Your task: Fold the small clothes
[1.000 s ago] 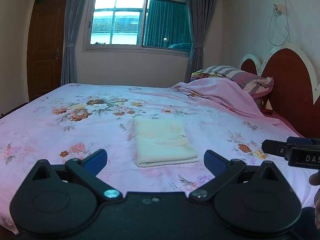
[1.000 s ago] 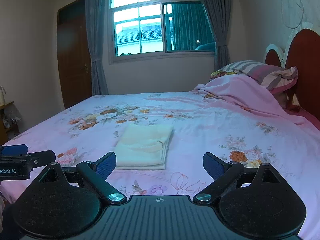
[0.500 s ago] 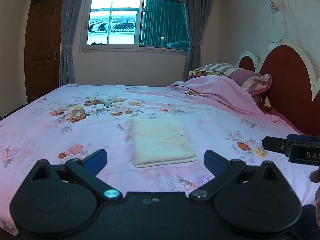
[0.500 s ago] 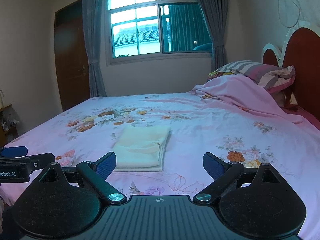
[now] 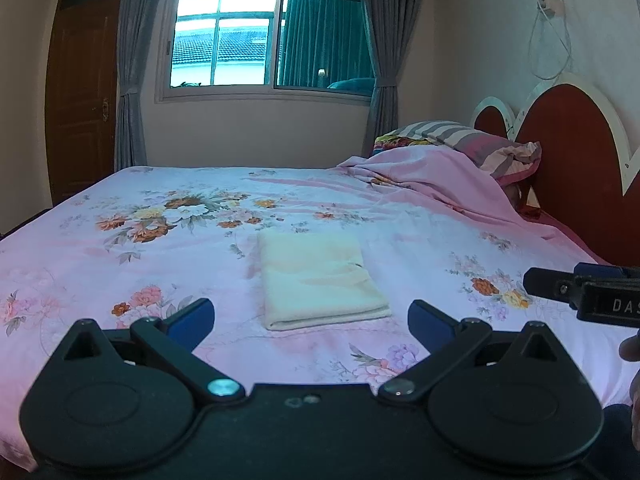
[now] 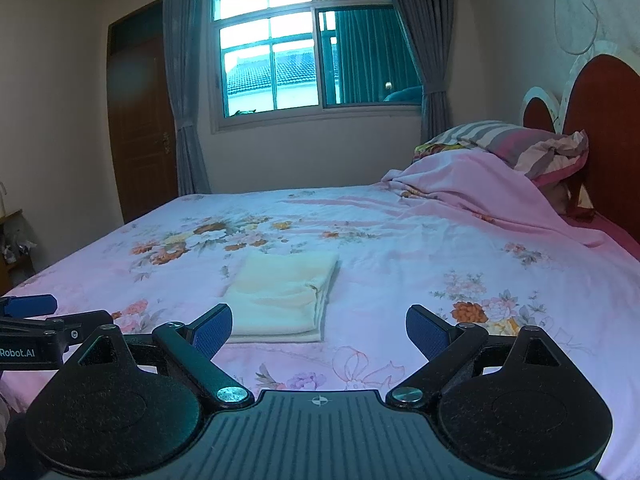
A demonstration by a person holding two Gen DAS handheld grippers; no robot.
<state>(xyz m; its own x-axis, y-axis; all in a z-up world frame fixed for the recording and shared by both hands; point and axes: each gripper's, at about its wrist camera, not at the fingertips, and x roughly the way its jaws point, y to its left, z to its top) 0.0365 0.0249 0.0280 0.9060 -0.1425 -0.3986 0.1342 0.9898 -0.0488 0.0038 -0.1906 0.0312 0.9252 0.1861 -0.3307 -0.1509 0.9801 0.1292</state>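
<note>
The left gripper is held low over the near side of the bed. Its two blue fingers are spread wide apart and hold nothing. A small cream cloth lies folded flat on the flowery pink sheet, a little way in front of both grippers. The right gripper is just beside the left one, wide open too, and empty. A striped pillow sits far right, by the red headboard.
</note>
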